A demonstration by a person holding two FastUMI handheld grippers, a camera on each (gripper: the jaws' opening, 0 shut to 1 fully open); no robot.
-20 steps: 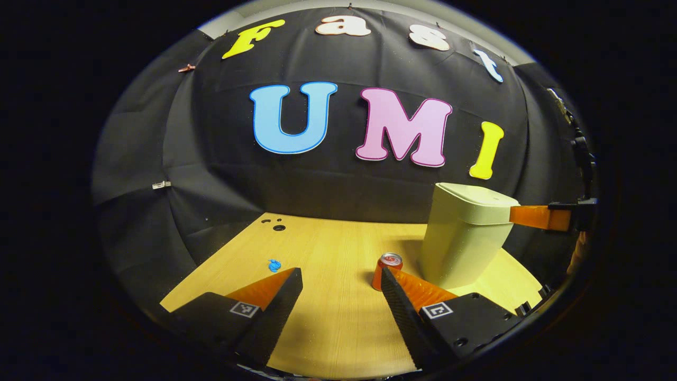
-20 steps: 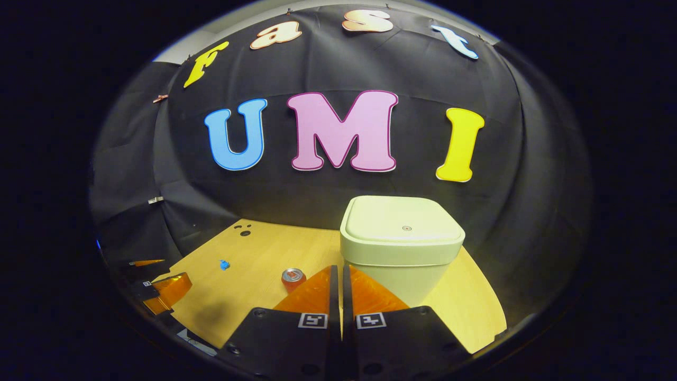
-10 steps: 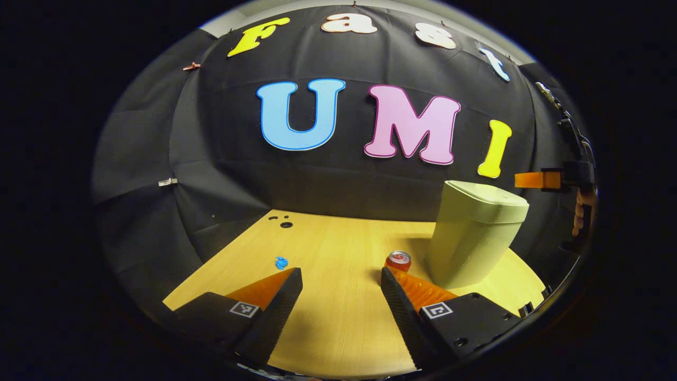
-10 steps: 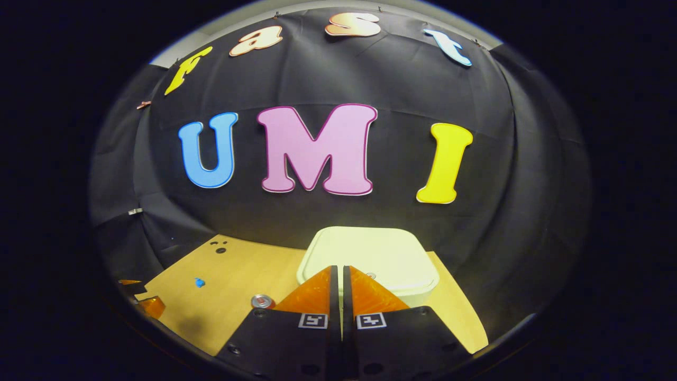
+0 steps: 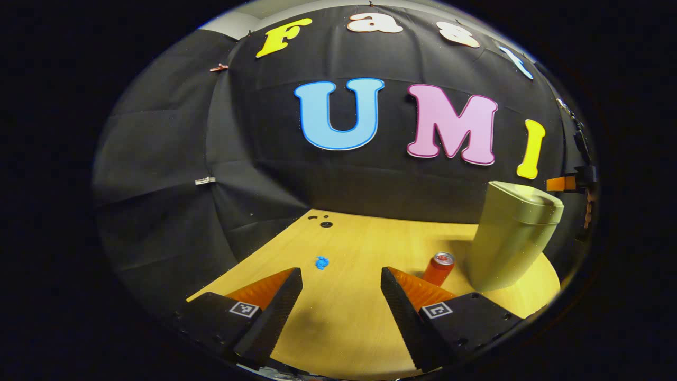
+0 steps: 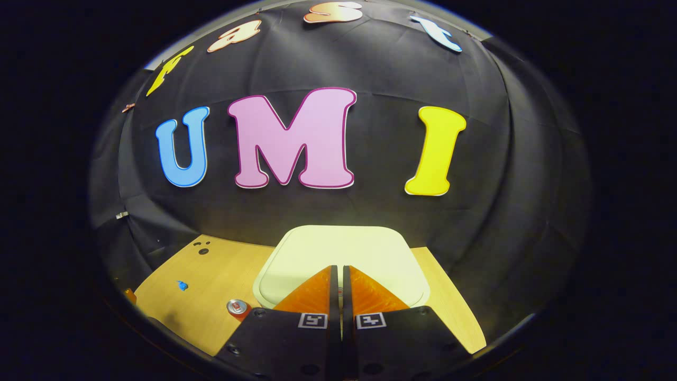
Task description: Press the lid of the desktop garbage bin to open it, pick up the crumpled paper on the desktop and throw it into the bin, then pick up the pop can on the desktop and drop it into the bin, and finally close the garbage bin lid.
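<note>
A pale green bin [image 5: 510, 235] stands on the right side of the wooden table, its lid [image 6: 344, 251] closed. A red pop can [image 5: 439, 268] stands upright just left of the bin, and it also appears as the can [image 6: 237, 307] at the lower left of the right gripper view. A small blue crumpled paper [image 5: 321, 262] lies farther left on the table. My left gripper [image 5: 341, 271] hangs open low over the table, short of the paper and the can. My right gripper [image 6: 338, 267] is shut with nothing in it, its tips over the lid's near part; whether they touch the lid I cannot tell.
The wooden table [image 5: 344, 328] ends in black cloth at the back and left. Small dark holes [image 5: 323, 223] mark its far corner. At the right rim of the left gripper view, the right gripper [image 5: 563, 183] and a hand [image 5: 588, 209] hover above the bin.
The right gripper has moved forward and over the bin, so the lid now lies under its tips. The left gripper has swung left, sliding the bin and can rightward in its view.
</note>
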